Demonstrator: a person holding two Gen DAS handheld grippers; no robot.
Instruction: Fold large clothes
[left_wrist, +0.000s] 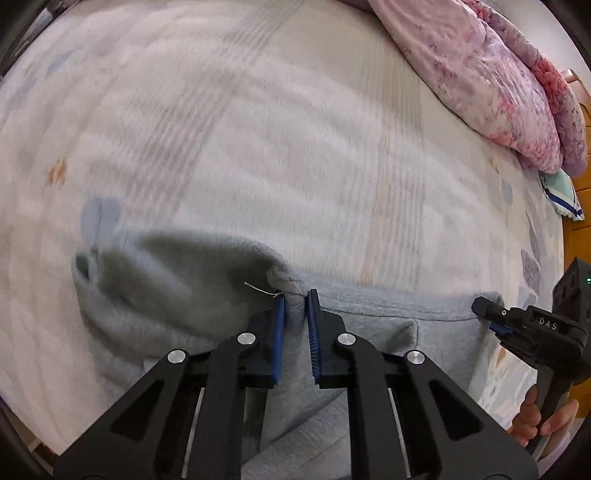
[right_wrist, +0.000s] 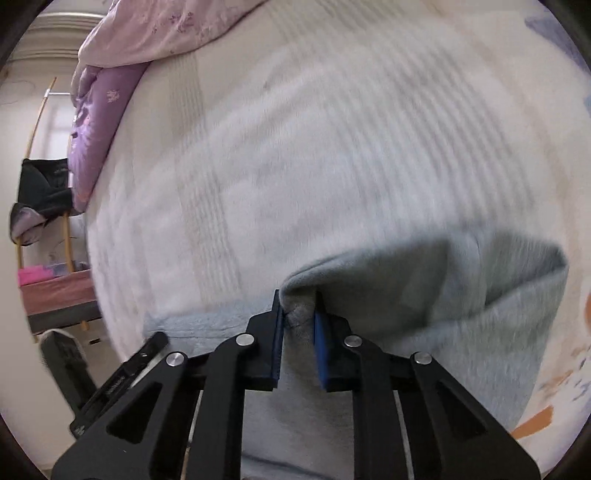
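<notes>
A grey sweatshirt-like garment (left_wrist: 177, 295) lies on a pale patterned bed sheet (left_wrist: 258, 129). My left gripper (left_wrist: 295, 301) is shut on a bunched fold of its grey fabric, pinched between the blue pads. A sleeve opening sags to the left of it. In the right wrist view, my right gripper (right_wrist: 298, 306) is likewise shut on a gathered fold of the same garment (right_wrist: 461, 295), with a sleeve drooping to the right. The right gripper (left_wrist: 491, 317) also shows at the right edge of the left wrist view, held by a person's hand (left_wrist: 539, 424).
A pink and purple floral quilt (left_wrist: 498, 74) is piled at the far edge of the bed, and shows as the quilt (right_wrist: 122, 55) at upper left in the right wrist view. A chair draped with dark clothes (right_wrist: 40, 192) stands beyond the bed. Wooden furniture (left_wrist: 580, 229) borders the right side.
</notes>
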